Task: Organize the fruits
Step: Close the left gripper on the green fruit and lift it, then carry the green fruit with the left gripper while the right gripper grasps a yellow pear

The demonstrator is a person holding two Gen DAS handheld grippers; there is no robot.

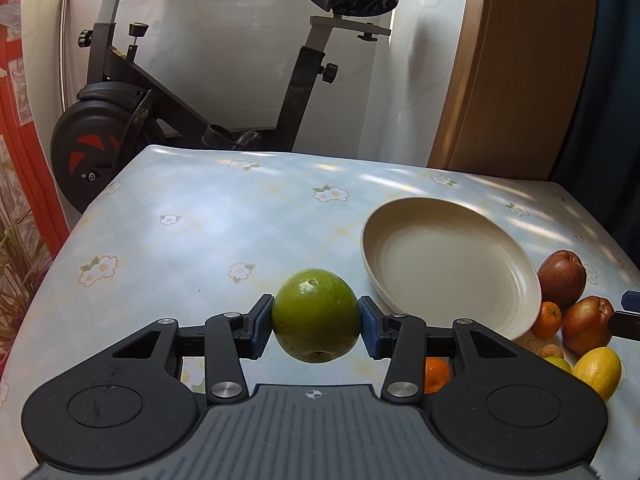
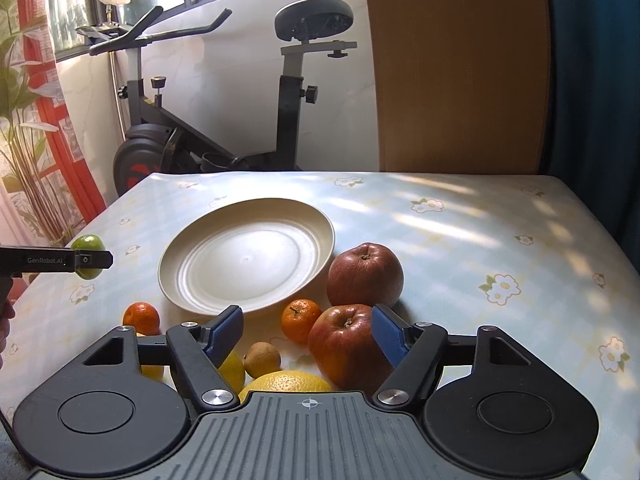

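Fruit first, reading outward from the cream plate as my landmark. Far to its left, my left claw has closed its blue pads on the two sides of a green round fruit and holds it clear above the flowered tablecloth; from my right wrist camera that same fruit shows small beyond the plate's left rim. Just off the plate's near-left edge sits a small tangerine. Nearer me than the plate, partly behind my right claw's left finger, lie a yellow lemon, a little brown fruit and a bigger yellow citrus. Touching the plate's near rim is a second tangerine. Right of that, beside the plate's right edge, stands a dark red apple, and a second red apple sits nearer me, against the tangerine. My right claw is spread wide around this nearer apple; the right pad is just beside it, the left pad well apart, so nothing is gripped. The plate itself holds no fruit. Beyond the table, behind the plate, stands an exercise bike.
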